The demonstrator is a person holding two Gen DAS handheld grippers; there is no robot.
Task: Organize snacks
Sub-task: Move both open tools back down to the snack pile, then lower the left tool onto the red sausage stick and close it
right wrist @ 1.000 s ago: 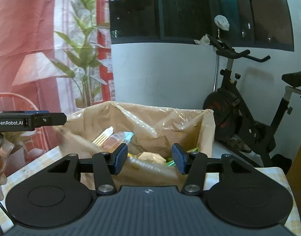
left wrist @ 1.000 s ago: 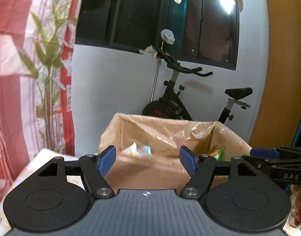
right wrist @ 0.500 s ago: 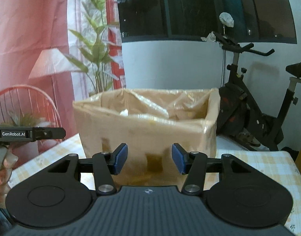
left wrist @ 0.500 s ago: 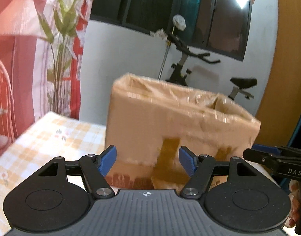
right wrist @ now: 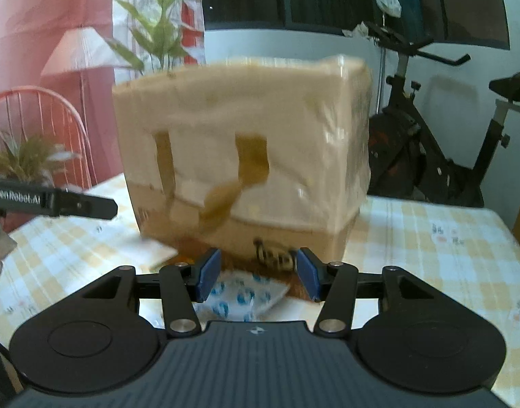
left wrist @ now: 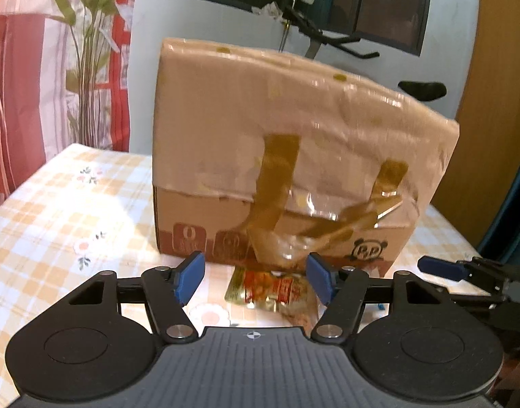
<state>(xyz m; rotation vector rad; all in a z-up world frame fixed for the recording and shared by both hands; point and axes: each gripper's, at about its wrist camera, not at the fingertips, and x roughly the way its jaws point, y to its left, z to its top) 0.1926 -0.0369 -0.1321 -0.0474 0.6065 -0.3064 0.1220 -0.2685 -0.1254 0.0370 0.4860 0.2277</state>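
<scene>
A tall cardboard box (left wrist: 294, 136) lined with clear plastic stands on the checked tablecloth (left wrist: 72, 204). Before it lies a red and yellow snack packet (left wrist: 270, 289). My left gripper (left wrist: 255, 278) hovers over that packet, jaws closing, pads not touching it. In the right wrist view the same box (right wrist: 242, 142) fills the middle, with a white packet with blue print (right wrist: 246, 299) at its foot. My right gripper (right wrist: 256, 275) stands open above that packet, clear of it. Each gripper shows in the other's view: the right gripper (left wrist: 440, 268), the left gripper (right wrist: 72, 204).
A flat white packet (right wrist: 157, 255) lies by the box's left corner. Behind the table stand an exercise bike (right wrist: 430, 136), a leafy plant (right wrist: 157, 34) and a red wire chair (right wrist: 38, 119). Bare tablecloth (right wrist: 430, 238) stretches right of the box.
Both grippers have sunk from above the box's open top to table level in front of it. The box's inside has gone out of sight and the packets on the table have come into view.
</scene>
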